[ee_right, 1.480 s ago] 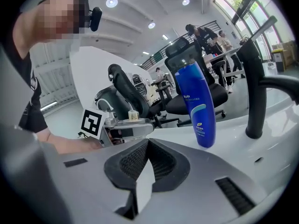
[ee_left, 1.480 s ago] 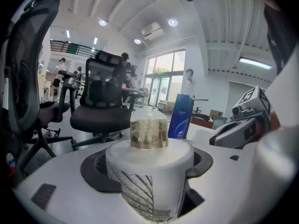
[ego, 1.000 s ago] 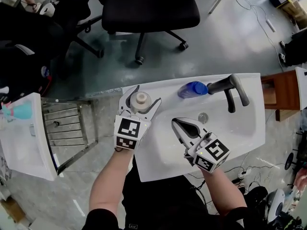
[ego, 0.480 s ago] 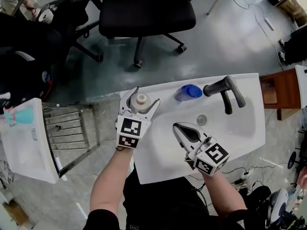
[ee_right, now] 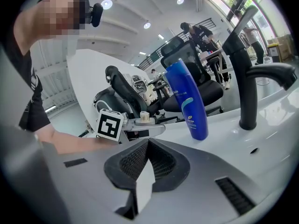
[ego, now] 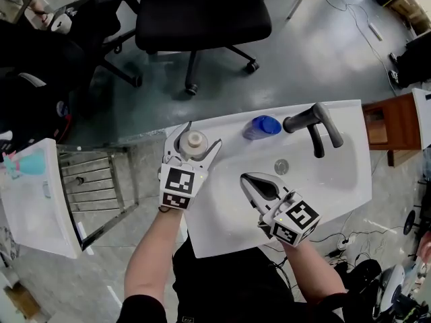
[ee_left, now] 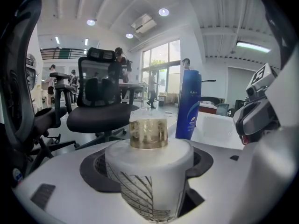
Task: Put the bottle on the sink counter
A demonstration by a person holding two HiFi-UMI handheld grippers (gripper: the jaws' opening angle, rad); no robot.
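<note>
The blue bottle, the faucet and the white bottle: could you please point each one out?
blue bottle (ego: 264, 126), head view, on its top.
faucet (ego: 310, 118), head view, on its black body.
white bottle (ee_left: 148, 174), left gripper view, on its body between the jaws.

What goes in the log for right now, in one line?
left tool: shut on white bottle, at corner of sink counter | right tool: shut, empty, over basin | blue bottle: upright beside faucet

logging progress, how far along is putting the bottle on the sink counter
Done: a blue bottle already stands on the sink counter by the faucet. In hand: the left gripper clasps the white bottle at the counter's left corner. Left: probably settle it and release. The right gripper is shut, empty.
</note>
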